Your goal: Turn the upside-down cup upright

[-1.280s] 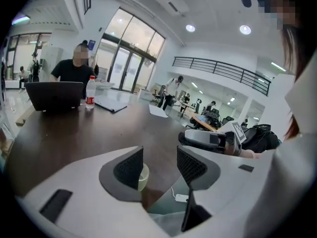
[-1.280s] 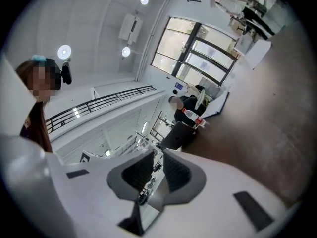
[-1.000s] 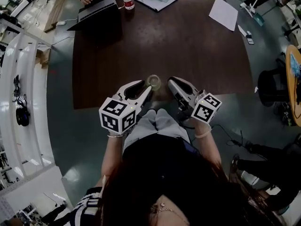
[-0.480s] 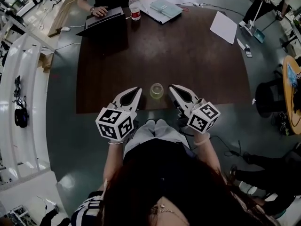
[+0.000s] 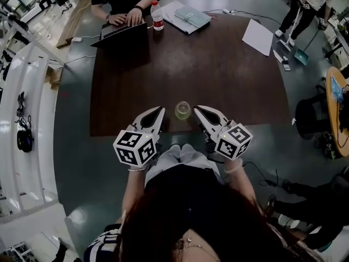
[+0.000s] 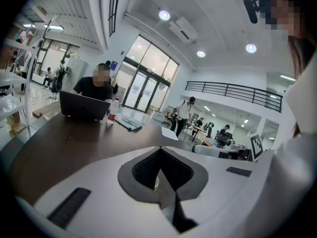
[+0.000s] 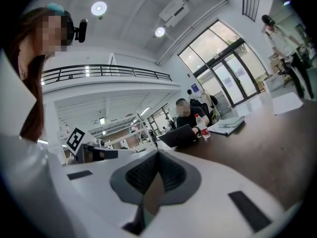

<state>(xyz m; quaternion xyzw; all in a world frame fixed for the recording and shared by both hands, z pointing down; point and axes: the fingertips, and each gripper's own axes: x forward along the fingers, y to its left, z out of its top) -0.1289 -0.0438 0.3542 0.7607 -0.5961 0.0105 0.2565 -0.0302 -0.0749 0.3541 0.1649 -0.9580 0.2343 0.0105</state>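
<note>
At the table's near edge: the cup stands free between two empty grippers.
The cup [image 5: 182,110] sits on the table [image 5: 218,64], just beside the tips of the left gripper [image 5: 161,109] and the right gripper [image 5: 197,109], and neither appears to touch it. Both pairs of jaws are pressed together on nothing. From above the cup reads as an open ring, so it is probably upright and the task near done, but which end is up is not certain.

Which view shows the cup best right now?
The head view: the cup stands clear on the table between the left gripper and right gripper. The left gripper view shows at most a pale sliver past its jaws; the right gripper view shows none.
</note>
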